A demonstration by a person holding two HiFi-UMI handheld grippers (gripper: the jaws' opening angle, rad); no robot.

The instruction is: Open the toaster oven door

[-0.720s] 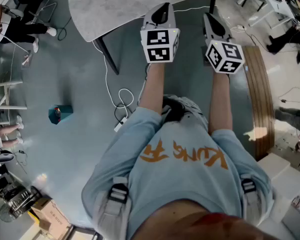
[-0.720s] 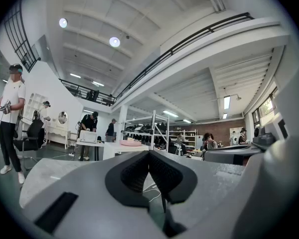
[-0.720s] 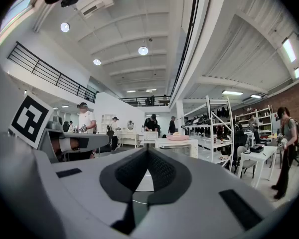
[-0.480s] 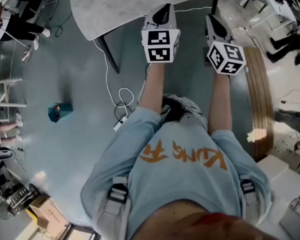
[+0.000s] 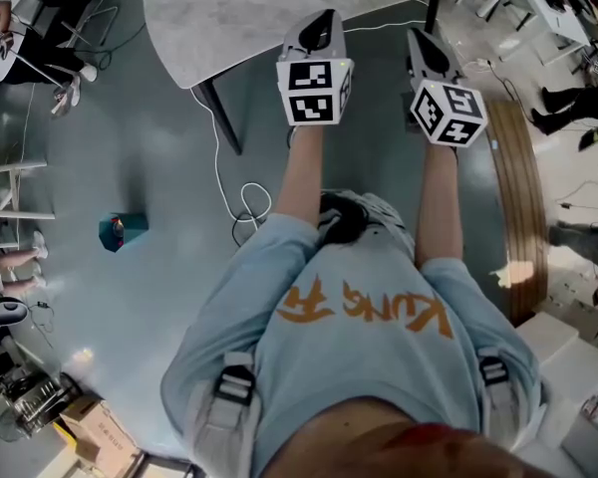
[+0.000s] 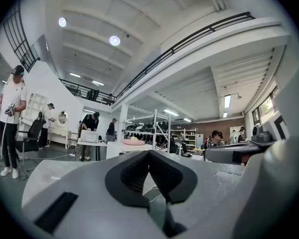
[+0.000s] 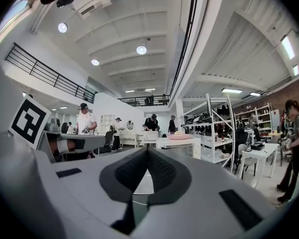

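Note:
No toaster oven shows clearly in any view. A small white boxy appliance [image 6: 88,136] stands on a distant table, also seen in the right gripper view [image 7: 150,135]; I cannot tell what it is. In the head view both grippers are held out side by side at chest height above the floor. My left gripper [image 5: 317,30] points toward the near edge of a grey marbled table [image 5: 239,8]. My right gripper [image 5: 426,46] is beside it. The dark pads of each meet with nothing between them [image 6: 149,156] [image 7: 147,153].
A white cable [image 5: 247,202] coils on the grey floor under the table's black leg [image 5: 219,118]. A teal object [image 5: 120,229] lies at the left and a curved wooden strip [image 5: 518,197] at the right. Shelving [image 7: 214,128], tables and several people fill the hall ahead.
The table and floor have slid slightly right and down in the head view. Both grippers keep almost the same raised place and stay shut.

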